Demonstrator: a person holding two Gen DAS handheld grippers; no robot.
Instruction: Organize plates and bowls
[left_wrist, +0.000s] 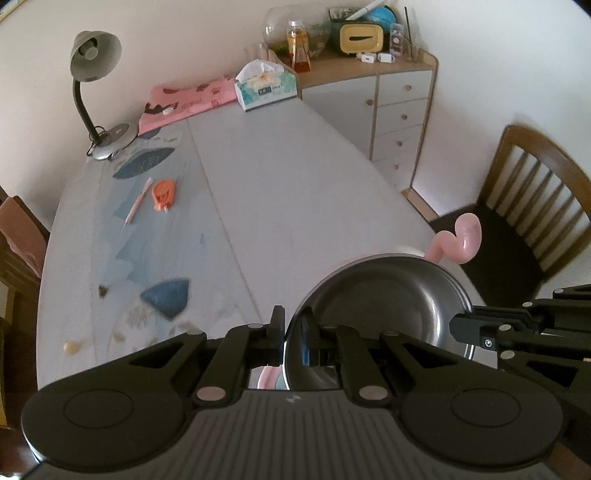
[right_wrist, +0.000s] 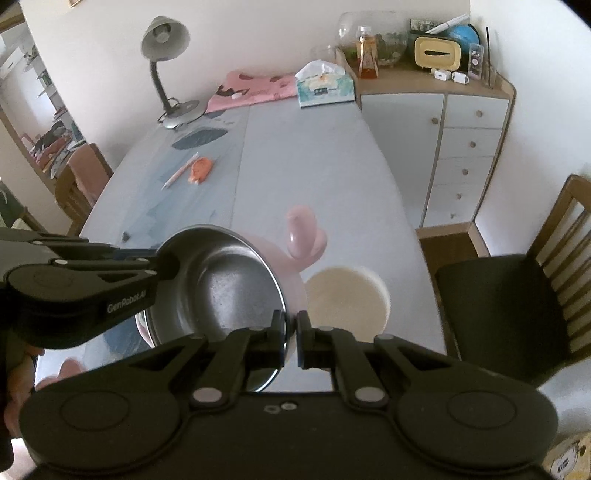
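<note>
Both claws clamp the round stainless-steel bowl (right_wrist: 221, 280) at opposite rims, left claw (right_wrist: 168, 264) at nine o'clock, right claw (right_wrist: 291, 334) at five, hollow tilted toward the right camera above the grey desk (right_wrist: 314, 166).

Soft, even daylight fills both views, brightest on the white walls at the right, and shadows on the counter (left_wrist: 295, 177) stay faint. The steel bowl (right_wrist: 229, 280) carries pale smeared highlights on its inner wall, and motion blur softens its rim, the pink dish (right_wrist: 295, 254) behind it, the cream bowl (right_wrist: 347, 299) and the blue prints on the near counter. Fisheye distortion bends the counter edges, the cabinet (left_wrist: 402, 110) and the chair (left_wrist: 532, 199) outward, and the corners fall to black.
</note>
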